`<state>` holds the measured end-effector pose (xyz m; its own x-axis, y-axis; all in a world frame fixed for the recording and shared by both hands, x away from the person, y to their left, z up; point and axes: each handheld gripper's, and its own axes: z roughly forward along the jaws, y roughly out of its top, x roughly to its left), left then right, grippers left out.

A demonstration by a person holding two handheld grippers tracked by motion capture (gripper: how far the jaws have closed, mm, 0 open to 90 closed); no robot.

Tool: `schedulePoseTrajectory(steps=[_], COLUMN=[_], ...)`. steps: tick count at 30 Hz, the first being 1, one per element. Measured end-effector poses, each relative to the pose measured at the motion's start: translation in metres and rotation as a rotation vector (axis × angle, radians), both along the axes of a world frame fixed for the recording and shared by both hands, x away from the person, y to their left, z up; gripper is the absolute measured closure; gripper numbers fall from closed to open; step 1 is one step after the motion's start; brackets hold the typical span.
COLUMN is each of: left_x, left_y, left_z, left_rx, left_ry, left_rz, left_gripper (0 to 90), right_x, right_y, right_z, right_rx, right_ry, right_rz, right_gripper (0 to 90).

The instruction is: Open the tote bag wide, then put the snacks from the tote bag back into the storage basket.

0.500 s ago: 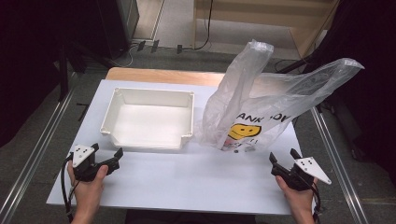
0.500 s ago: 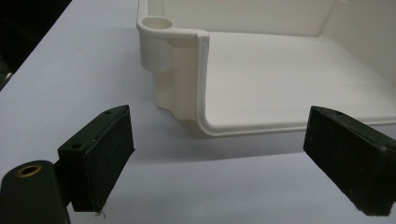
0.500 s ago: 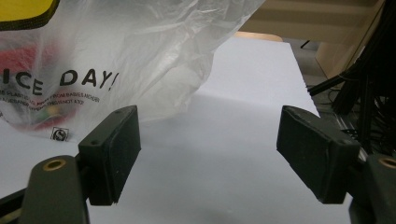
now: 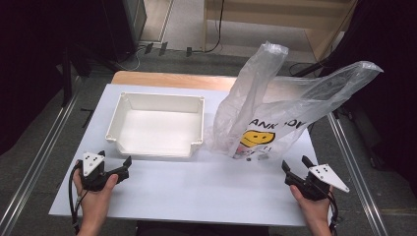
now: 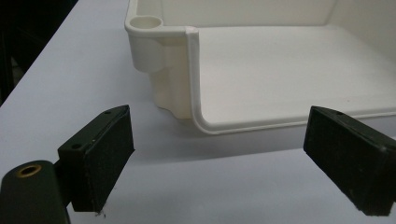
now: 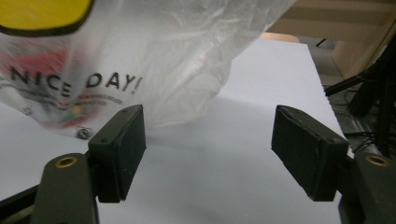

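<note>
White tabletop (image 4: 206,187) under us, and on it we have a shallow cream plastic tray (image 4: 156,125) sitting left of centre, open side up, nothing visible inside it. To its right stands a clear plastic bag (image 4: 275,105) with a yellow smiley face and dark lettering, its handles rising high above the table; some small items show through the film near its base, too blurred for us to name. Down at the near edge, our left gripper (image 4: 114,165) rests by the tray's near left corner, jaws spread wide with nothing between them; in the left gripper view (image 5: 219,154) we look straight over bare table at the tray's rounded corner and low front lip, close ahead but not touched. Over on the other side, our right gripper (image 4: 296,167) sits just short of the bag, jaws likewise parted and holding nothing; the right gripper view (image 6: 210,149) shows the bag's crinkled lower edge just beyond the left jaw.
</note>
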<state>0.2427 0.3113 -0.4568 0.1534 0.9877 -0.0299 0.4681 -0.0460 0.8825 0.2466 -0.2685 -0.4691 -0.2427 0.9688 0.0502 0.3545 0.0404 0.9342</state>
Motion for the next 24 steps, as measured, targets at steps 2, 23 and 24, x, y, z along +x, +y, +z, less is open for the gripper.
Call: schedulePoseTrajectory(steps=[2, 23, 24], left_x=[-0.003, 0.000, 0.001], left_y=[-0.003, -0.039, -0.042], left_z=[0.000, 0.030, 0.031], left_rx=[0.026, 0.021, 0.021], left_ry=[0.002, -0.035, -0.038], left_rz=[-0.014, -0.150, -0.157], left_gripper=[8.7, 8.7, 8.7], right_x=[-0.002, 0.026, 0.029], right_y=[0.001, 0.011, 0.011], right_z=[0.009, 0.069, 0.074], right_rx=[0.006, 0.035, 0.048], right_ry=[-0.013, -0.032, -0.037], right_rz=[-0.003, -0.007, -0.007], right_gripper=[21.3, 14.6, 14.5])
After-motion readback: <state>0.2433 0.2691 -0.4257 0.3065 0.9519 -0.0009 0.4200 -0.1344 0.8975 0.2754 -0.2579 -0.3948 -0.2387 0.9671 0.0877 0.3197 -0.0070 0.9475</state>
